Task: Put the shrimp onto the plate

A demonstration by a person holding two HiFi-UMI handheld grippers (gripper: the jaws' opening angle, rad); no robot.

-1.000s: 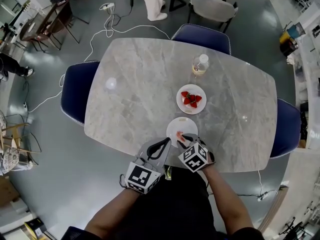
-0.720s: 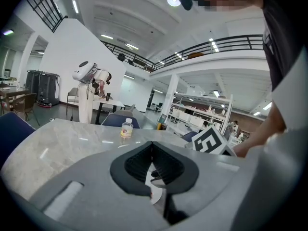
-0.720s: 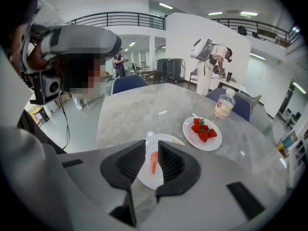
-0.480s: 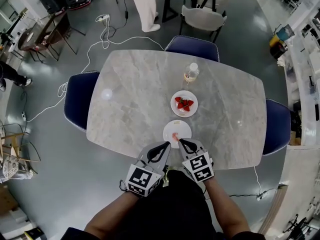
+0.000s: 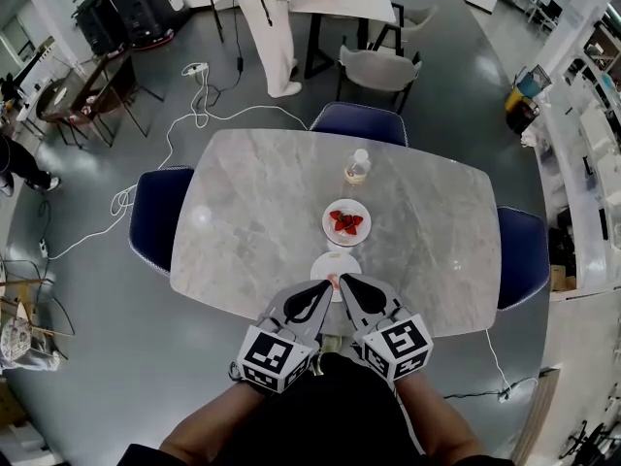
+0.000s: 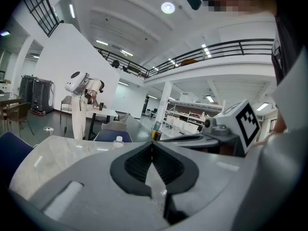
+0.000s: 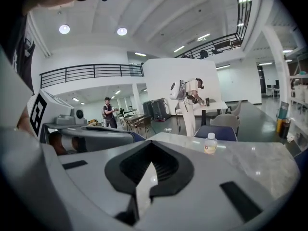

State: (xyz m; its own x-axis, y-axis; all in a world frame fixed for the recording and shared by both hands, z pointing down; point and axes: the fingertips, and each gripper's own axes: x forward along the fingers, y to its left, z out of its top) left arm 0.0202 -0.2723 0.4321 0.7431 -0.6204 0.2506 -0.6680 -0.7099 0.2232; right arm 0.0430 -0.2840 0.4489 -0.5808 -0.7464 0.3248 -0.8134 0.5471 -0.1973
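Marker cubes bear black-and-white square patterns; the bottle (image 5: pixel 357 167) label is too small to read. Grey marbled table (image 5: pixel 252 221) carries two round white plates: far plate (image 5: pixel 328 229) with strawberries (image 5: pixel 345 222), near plate (image 5: pixel 335 260) with the pink shrimp (image 5: pixel 333 280). Left gripper (image 6: pixel 152 146) and right gripper (image 7: pixel 150 146) are both clenched, ribbed black pads (image 6: pixel 137 165) together, gripping nothing.

Nothing readable here tbh. The marker cubes (image 5: pixel 272 357) just show black-and-white square patterns, no letters or numbers, and the label on the bottle (image 5: pixel 357 167) is too small to make out.
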